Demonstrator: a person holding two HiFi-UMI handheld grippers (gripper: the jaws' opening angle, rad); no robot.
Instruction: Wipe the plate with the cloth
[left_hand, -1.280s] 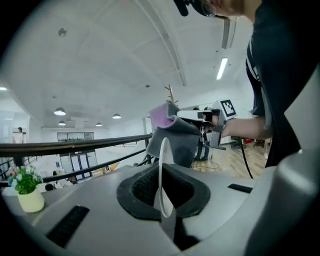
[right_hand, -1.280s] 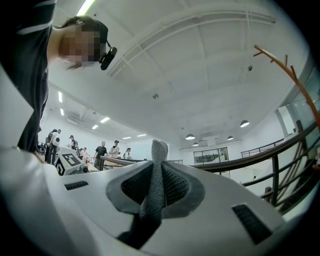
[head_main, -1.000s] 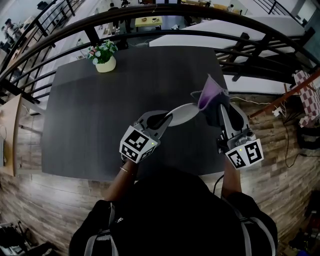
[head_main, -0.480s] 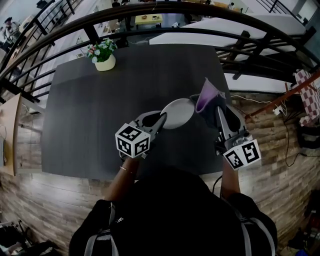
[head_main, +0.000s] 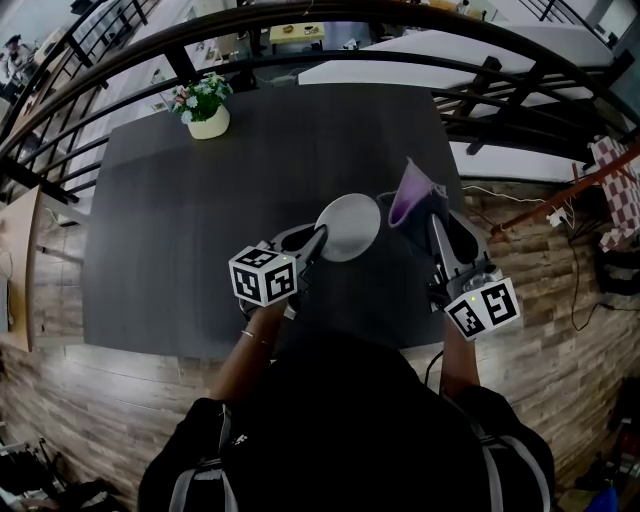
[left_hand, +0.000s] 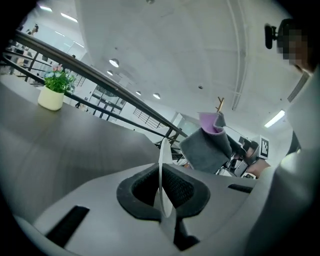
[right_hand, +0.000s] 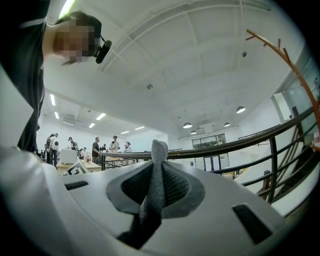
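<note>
Above the dark table (head_main: 180, 210) my left gripper (head_main: 312, 243) is shut on the rim of a white plate (head_main: 349, 226), which faces up toward the head camera. In the left gripper view the plate (left_hand: 161, 175) shows edge-on as a thin white line pinched between the pads. To its right my right gripper (head_main: 432, 222) is shut on a cloth (head_main: 412, 196), grey with a purple side, that stands up from the jaws just beside the plate. The cloth (right_hand: 154, 185) fills the gap between the right pads, and the cloth (left_hand: 207, 145) also hangs beyond the plate in the left gripper view.
A small pot of flowers (head_main: 205, 108) stands at the table's far left corner. A black railing (head_main: 300, 25) curves round the table's far side, with stair rails (head_main: 520, 110) at the right. Wooden floor (head_main: 520, 330) lies below the table's near and right edges.
The left gripper rolled and sank, turning the plate from edge-on to face up. The right gripper with the cloth dropped slightly and stays beside the plate.
</note>
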